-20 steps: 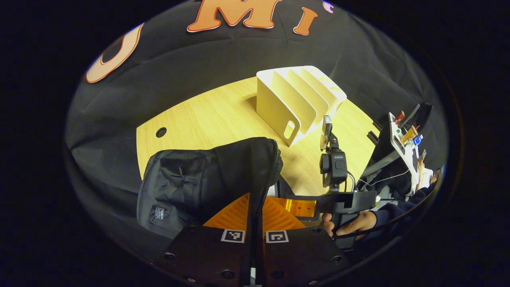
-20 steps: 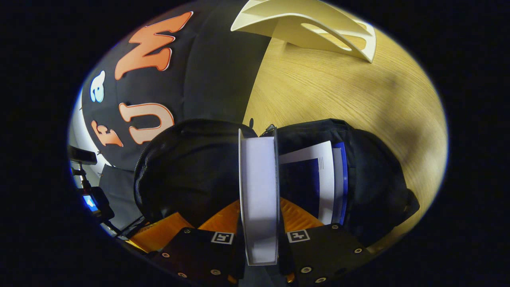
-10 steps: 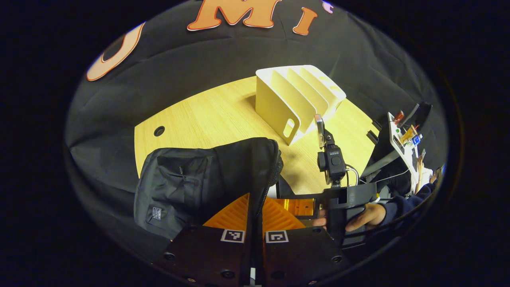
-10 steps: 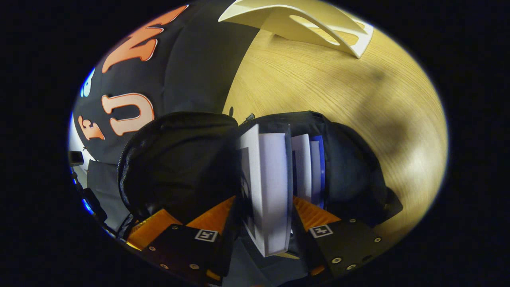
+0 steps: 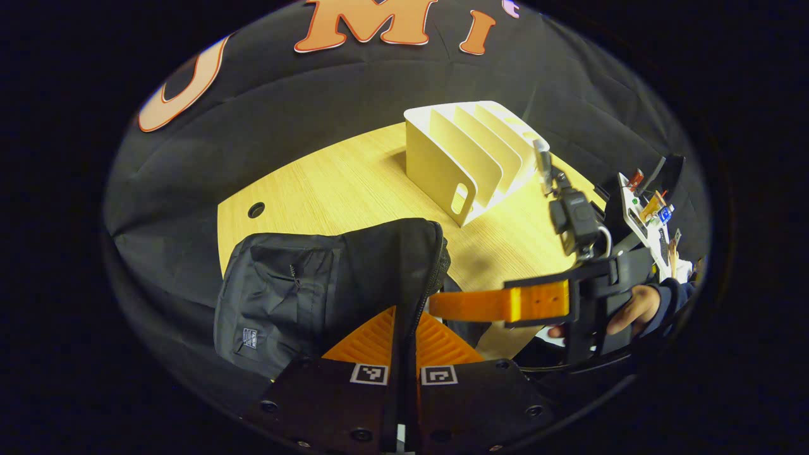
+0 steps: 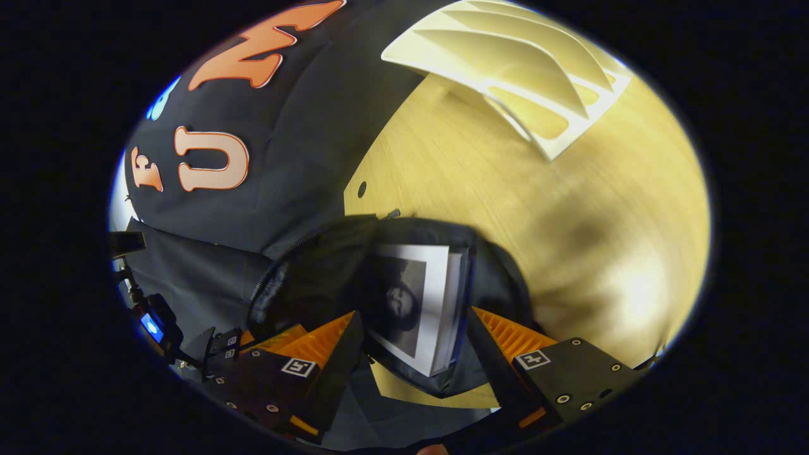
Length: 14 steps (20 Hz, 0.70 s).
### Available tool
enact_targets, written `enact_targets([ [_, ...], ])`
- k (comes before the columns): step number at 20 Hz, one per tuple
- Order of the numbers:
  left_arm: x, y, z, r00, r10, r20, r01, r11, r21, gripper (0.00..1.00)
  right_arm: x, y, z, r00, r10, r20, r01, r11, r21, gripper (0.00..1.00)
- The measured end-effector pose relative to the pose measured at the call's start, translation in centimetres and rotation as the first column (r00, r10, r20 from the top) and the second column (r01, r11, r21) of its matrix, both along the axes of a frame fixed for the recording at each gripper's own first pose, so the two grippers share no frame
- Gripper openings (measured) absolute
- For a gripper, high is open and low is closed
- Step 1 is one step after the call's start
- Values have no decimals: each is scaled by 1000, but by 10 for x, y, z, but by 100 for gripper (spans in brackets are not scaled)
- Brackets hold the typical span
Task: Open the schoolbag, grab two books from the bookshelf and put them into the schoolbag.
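Books (image 6: pixel 422 302) mostly sunk in schoolbag (image 6: pixel 316 284), lower parts hidden, can't count them. Bookshelf (image 6: pixel 524 82) top cut off at edge. Person's hand (image 5: pixel 632 306) half behind right gripper (image 5: pixel 480 305) handle.

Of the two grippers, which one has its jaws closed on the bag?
The left gripper: its jaws pinch the black fabric schoolbag's zipper edge. The right gripper stands open above the bag.

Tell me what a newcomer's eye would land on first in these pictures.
First, the book sitting in the open mouth of the black schoolbag, between the spread fingers of the right claw. Next, the left claw pinched on the schoolbag's zipper edge near the table's front. Behind stands the white bookshelf, its slots bare.
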<state>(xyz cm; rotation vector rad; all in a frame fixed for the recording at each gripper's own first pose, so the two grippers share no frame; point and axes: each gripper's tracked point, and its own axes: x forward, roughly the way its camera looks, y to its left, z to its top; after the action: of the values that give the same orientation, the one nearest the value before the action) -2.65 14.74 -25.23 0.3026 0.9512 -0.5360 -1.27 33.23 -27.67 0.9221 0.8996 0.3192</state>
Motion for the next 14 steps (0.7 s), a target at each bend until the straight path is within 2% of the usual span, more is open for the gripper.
enact_targets([
  [4, -1, -3, -5, 999, 33, 13, -33, 999, 16, 5, 2, -54, 18, 999, -21, 48, 25, 997, -76, 98],
  [10, -1, -10, -15, 993, 110, 37, -112, 992, 53, 5, 2, -120, 40, 995, 7, 101, 12, 982, -188, 98],
  [14, -4, -20, -24, 988, 147, 52, -150, 986, 75, 9, 8, -165, 61, 987, 30, 160, 15, 962, -273, 98],
])
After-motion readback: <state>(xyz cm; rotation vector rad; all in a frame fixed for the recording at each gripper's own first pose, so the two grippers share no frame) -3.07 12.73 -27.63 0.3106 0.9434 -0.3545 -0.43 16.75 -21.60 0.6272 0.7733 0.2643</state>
